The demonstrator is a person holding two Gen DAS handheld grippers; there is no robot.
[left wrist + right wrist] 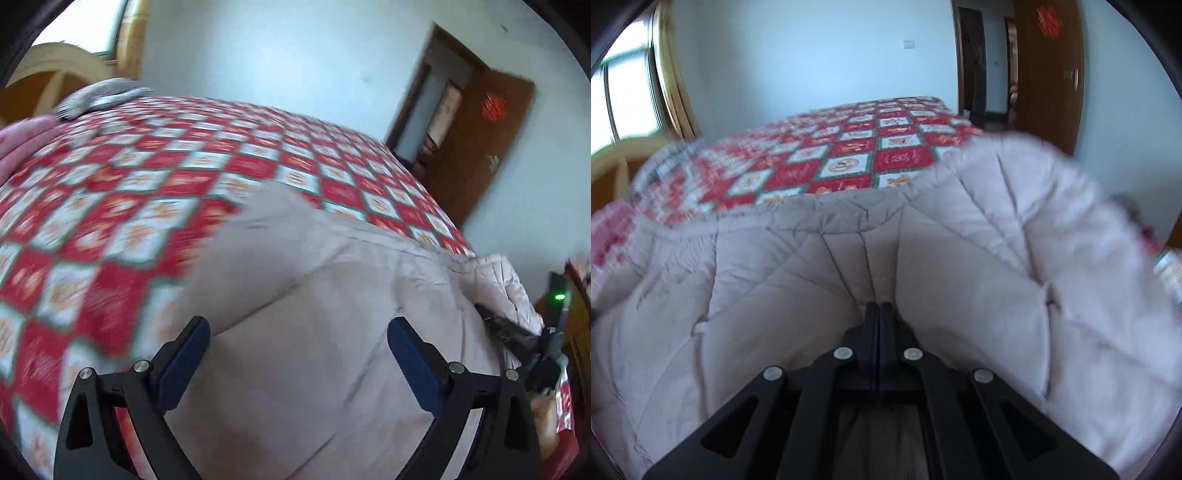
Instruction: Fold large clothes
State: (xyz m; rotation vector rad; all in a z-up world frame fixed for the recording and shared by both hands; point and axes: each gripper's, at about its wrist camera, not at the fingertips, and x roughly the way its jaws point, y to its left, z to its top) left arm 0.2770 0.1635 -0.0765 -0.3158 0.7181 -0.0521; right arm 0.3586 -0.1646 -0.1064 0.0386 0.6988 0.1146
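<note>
Left gripper [299, 339]: jaws wide apart, nothing between the blue pads [184, 365]. It hangs over the quilted coat [295, 314], which fills the lower centre of the left wrist frame. Can't tell if the fingertips touch the fabric; heavy blur.

Right gripper [878, 314]: jaws closed to a thin slit at bottom centre of the right wrist frame. The coat [997, 240] bunches up around the tips and creases radiate from them, so I read it as pinching a fold of the coat. The fabric inside the jaws isn't visible. In the left wrist frame it shows at the lower right edge, tip buried in the same fabric.

Coat lies on the bed, on the red-and-white checked bedspread [147, 192], which takes the middle band of both frames. The coat's right-hand flap is raised and curling over in the right wrist frame.

Judgement: mid-fold, one side lifted by the right gripper, the left free to help.

To do it well:
- Keep the right pinch firm; padded fabric is thick and likely slippery.
- Bring the left down on a matching edge, or press the crease line as an anchor.
- Carry the flap over low and level, so the fold lands straight.
- Keep off the bedspread, don't grab it along with the coat.
</note>
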